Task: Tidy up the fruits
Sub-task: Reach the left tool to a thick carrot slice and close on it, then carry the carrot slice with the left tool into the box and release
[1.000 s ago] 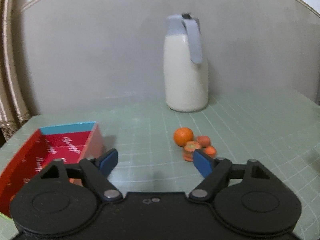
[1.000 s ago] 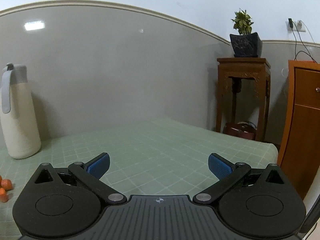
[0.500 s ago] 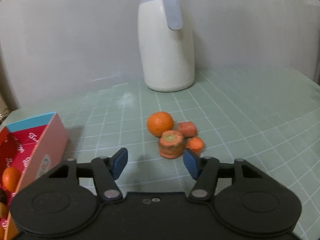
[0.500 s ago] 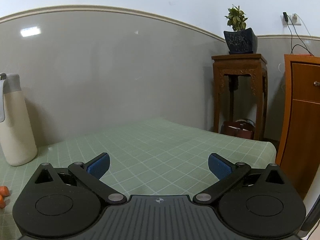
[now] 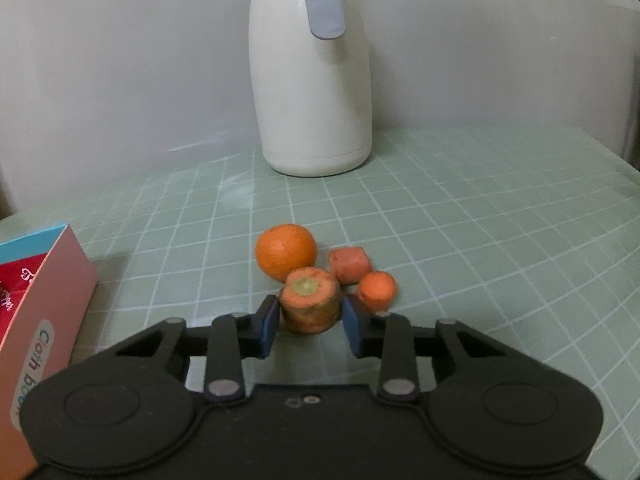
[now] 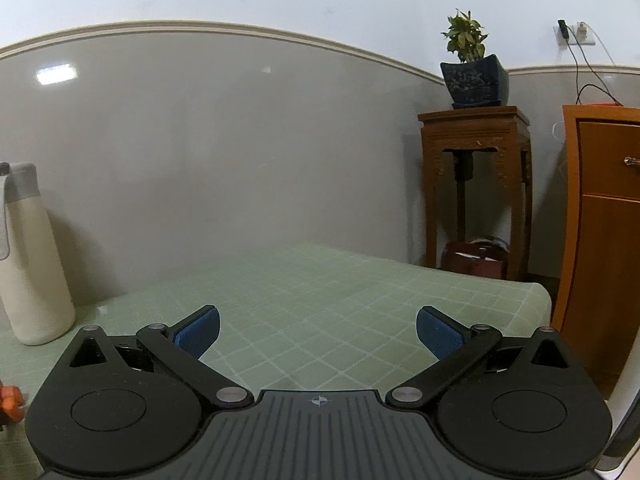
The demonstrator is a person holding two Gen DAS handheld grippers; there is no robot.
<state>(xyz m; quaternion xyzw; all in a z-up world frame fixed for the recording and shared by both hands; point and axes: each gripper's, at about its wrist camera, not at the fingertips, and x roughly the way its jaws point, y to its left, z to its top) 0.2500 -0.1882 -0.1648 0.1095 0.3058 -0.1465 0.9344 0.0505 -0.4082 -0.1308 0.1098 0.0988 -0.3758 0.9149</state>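
1. Left wrist view: left gripper [image 5: 308,326] low over the pale green gridded table mat [image 5: 480,240]. Its blue pads [image 5: 269,322] bracket a thick orange carrot stub with a greenish cut top [image 5: 310,304]; jaws narrow, pads at or just off the stub's sides, contact cannot be told.
2. Round orange tangerine [image 5: 286,256] touches the stub at 11 o'clock. Blocky reddish carrot chunk [image 5: 348,265] at 1 o'clock, small round carrot slice [image 5: 377,289] at 3 o'clock, both just beside.
3. Open red cardboard box with blue rim [image 5: 44,304] at 9 o'clock, well apart. Tall cream thermos jug with grey handle [image 5: 314,92] at 12 o'clock, by the wall.
4. Right wrist view: right gripper [image 6: 318,332] over bare mat, jaws wide, nothing between.
5. Jug at 9 o'clock; orange piece [image 6: 10,400] at the left edge.
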